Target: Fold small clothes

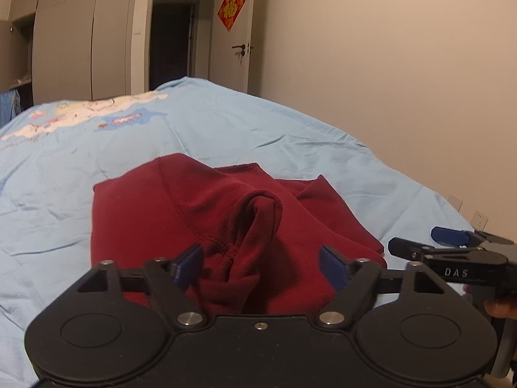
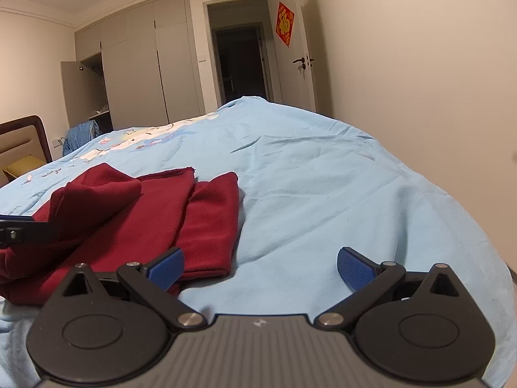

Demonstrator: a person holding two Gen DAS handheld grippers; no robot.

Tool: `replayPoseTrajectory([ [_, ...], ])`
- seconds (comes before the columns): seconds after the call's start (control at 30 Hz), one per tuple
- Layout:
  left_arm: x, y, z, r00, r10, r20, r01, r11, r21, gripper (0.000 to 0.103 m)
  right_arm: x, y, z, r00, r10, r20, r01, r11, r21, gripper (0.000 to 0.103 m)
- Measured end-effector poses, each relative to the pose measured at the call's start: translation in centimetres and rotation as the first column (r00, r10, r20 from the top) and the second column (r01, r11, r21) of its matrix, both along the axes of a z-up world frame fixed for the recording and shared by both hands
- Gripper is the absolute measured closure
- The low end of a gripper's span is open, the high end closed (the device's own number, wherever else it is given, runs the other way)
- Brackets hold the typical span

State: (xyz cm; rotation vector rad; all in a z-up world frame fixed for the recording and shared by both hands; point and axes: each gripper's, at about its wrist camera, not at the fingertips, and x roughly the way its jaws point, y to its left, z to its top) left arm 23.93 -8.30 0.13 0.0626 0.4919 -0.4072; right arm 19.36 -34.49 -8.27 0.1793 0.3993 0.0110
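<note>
Dark red garment [image 1: 155, 223] lies on the bed [image 2: 323, 177], partly folded but with a bunched ridge on top; left gripper [image 1: 261, 265] and right gripper [image 2: 260, 266] fingers wide, empty — flattening and final fold likely remain.

Dark red garment [image 1: 155, 220], light blue bedsheet [image 2: 323, 177] with cartoon print, blue claw pads [image 2: 353, 266]

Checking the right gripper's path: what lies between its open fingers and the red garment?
Only bare blue bedsheet. In the right wrist view, the right gripper sits just beside the red garment, nothing between.
</note>
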Motion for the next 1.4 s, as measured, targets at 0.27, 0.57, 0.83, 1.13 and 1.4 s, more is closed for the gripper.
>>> replayPoseTrajectory([
  [0.27, -1.9, 0.6, -0.4, 0.998, 0.051, 0.022, -0.052, 0.997, 0.064, 0.016, 0.0, 0.3, 0.1, 1.000, 0.007, -0.001, -0.007, 1.000, 0.008, 0.000],
  [0.57, -2.4, 0.6, -1.0, 0.997, 0.063, 0.041, -0.066, 0.993, 0.098, 0.038, 1.0, 0.4, 1.5, 0.997, 0.061, 0.043, -0.066, 0.989, 0.131, 0.000],
  [0.83, -2.1, 0.8, -1.4, 0.999, 0.035, 0.022, -0.037, 0.997, 0.074, 0.072, 5.7, 2.1, 3.3, 0.972, 0.225, 0.073, -0.236, 0.932, 0.276, 0.001],
  [1.13, -2.0, 0.7, -1.9, 0.999, 0.028, 0.030, -0.030, 0.996, 0.086, 0.089, 11.9, 5.9, 3.2, 0.924, 0.382, 0.029, -0.362, 0.845, 0.394, 0.026],
  [1.4, -2.5, 0.4, -2.1, 0.998, 0.027, 0.053, -0.032, 0.996, 0.086, 0.094, 15.0, 7.1, 0.9, 0.913, 0.405, -0.053, -0.333, 0.813, 0.477, 0.069],
])
